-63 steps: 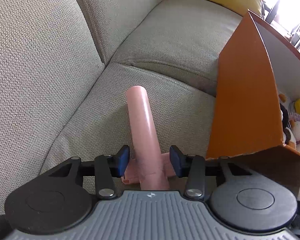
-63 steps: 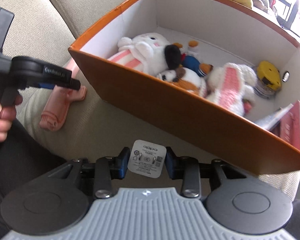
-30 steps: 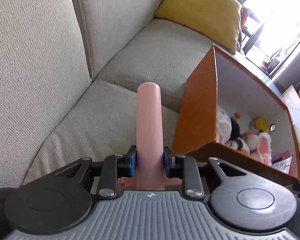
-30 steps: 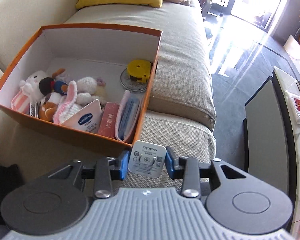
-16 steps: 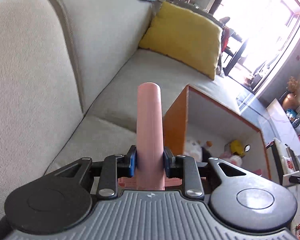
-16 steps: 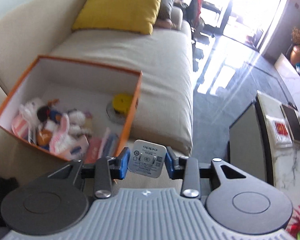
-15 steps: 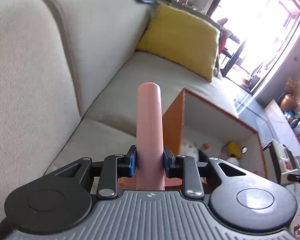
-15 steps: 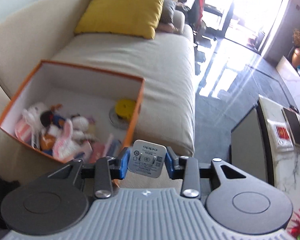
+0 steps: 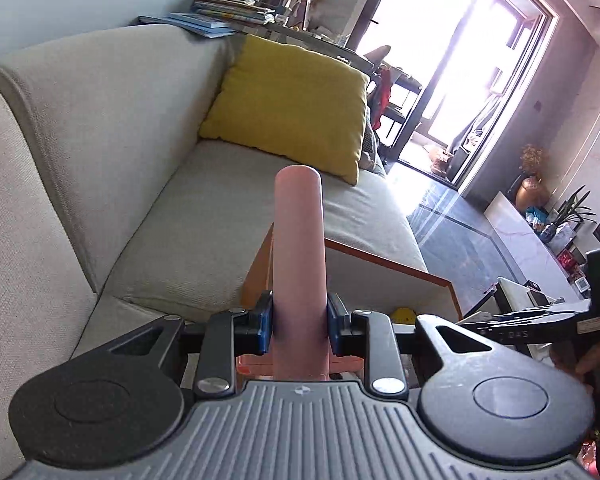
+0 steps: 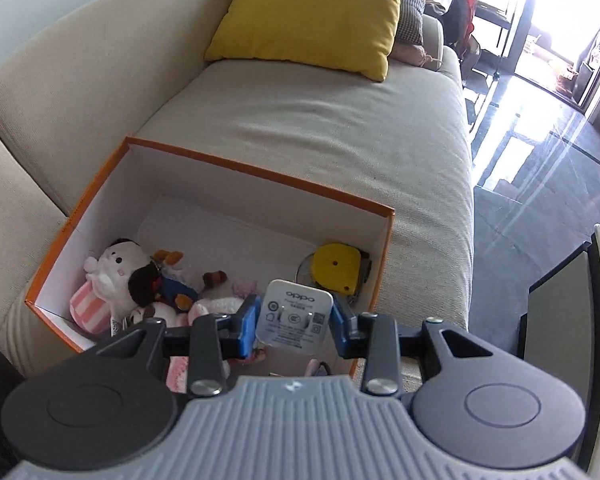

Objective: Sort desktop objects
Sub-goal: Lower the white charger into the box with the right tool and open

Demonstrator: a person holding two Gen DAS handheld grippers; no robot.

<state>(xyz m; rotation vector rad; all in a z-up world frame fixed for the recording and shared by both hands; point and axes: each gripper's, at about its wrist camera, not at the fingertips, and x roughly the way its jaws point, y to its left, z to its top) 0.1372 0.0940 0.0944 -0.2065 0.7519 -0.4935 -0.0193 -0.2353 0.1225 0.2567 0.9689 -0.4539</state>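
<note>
On a beige sofa, a person is sorting small objects into an orange box with a handheld gripper in each hand. The right gripper is clamping a white charger by its sides, prong face toward the camera, and is hanging over the box's near right corner, so the box floor is lying directly below and ahead of it. The left gripper is pinching a pink tube, whose long axis is running straight out along the fingers; from that view the box is sitting just ahead and slightly right, its left wall edge partly hidden behind the tube. The right hand looks nearer a drop, being already over the opening.

Inside the box, plush toys are crowding the left end, and a yellow tape measure is resting by the right wall. A yellow cushion is leaning at the sofa's far end.

The charger is reading "OPPO" above small print and a code square too fine to read. A box edge is carrying tiny lettering, illegible here.
</note>
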